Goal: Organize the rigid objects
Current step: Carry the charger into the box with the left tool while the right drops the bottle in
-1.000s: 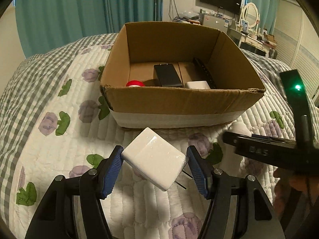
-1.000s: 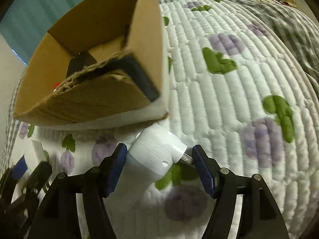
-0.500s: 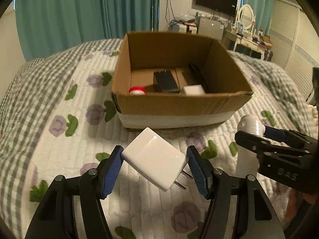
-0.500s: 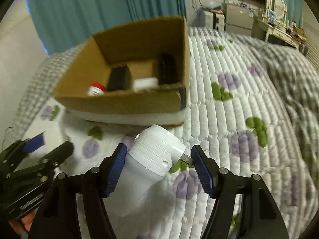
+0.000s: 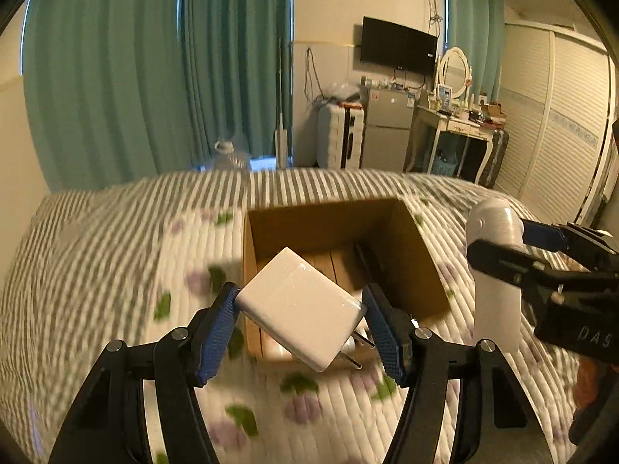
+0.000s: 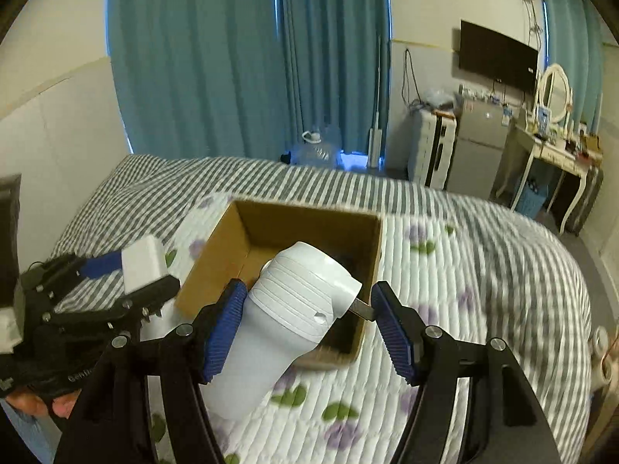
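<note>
My left gripper (image 5: 300,319) is shut on a white square plug adapter (image 5: 298,307) with two metal prongs, held in the air in front of an open cardboard box (image 5: 421,270) on the bed. My right gripper (image 6: 305,315) is shut on a white cylindrical plug-in device (image 6: 286,321), also held above the box (image 6: 216,255). The right gripper and its device show at the right of the left wrist view (image 5: 495,266). The left gripper with the adapter shows at the left of the right wrist view (image 6: 143,266). The box's contents are mostly hidden.
The box rests on a quilted white bedspread with purple flowers (image 5: 116,309) and a grey striped border (image 6: 464,208). Teal curtains (image 5: 154,77), a wall TV (image 5: 398,46), a small fridge (image 5: 387,131) and a dressing table (image 5: 456,123) stand beyond the bed.
Both grippers have lifted up and back from the bed with their objects. The box now looks smaller and lower in both views, and the room beyond has come into sight.
</note>
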The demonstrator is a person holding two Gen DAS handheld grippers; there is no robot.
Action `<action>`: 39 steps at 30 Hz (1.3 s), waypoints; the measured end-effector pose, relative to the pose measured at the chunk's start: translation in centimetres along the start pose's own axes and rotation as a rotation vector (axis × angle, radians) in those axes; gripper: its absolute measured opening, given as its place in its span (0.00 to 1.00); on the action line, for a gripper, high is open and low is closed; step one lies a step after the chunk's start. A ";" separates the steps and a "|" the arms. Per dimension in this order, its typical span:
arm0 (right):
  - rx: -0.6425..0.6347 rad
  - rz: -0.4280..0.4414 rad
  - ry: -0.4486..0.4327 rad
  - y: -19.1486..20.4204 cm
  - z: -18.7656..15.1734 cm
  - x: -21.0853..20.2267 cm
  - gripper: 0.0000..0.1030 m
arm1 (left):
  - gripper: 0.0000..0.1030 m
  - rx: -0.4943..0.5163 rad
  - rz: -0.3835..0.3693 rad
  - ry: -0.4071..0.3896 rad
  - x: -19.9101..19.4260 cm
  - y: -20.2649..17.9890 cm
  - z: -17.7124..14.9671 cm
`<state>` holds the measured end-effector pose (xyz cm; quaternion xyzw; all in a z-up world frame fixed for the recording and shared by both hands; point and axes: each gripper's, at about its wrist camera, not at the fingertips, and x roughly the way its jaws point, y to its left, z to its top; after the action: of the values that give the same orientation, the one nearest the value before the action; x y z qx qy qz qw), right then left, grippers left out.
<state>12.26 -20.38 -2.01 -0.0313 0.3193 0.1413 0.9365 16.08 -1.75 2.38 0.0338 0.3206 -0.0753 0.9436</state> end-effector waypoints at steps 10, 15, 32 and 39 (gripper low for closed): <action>-0.020 -0.001 0.030 -2.4 2.5 7.8 0.65 | 0.64 0.068 0.032 0.091 11.0 0.3 2.5; -0.054 0.005 0.040 -2.8 1.8 10.9 0.65 | 0.66 0.067 0.015 0.121 14.7 1.0 1.7; -0.159 -0.057 0.090 -1.3 2.8 15.3 0.65 | 0.85 0.100 0.078 -0.004 9.4 2.0 2.9; -0.152 -0.060 0.107 -1.2 2.7 18.6 0.76 | 0.85 0.081 0.096 -0.001 9.8 3.0 1.8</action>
<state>28.27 -16.62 -11.22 -0.1191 0.3561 0.1350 0.9169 25.33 -0.12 -2.15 0.0875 0.3148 -0.0428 0.9441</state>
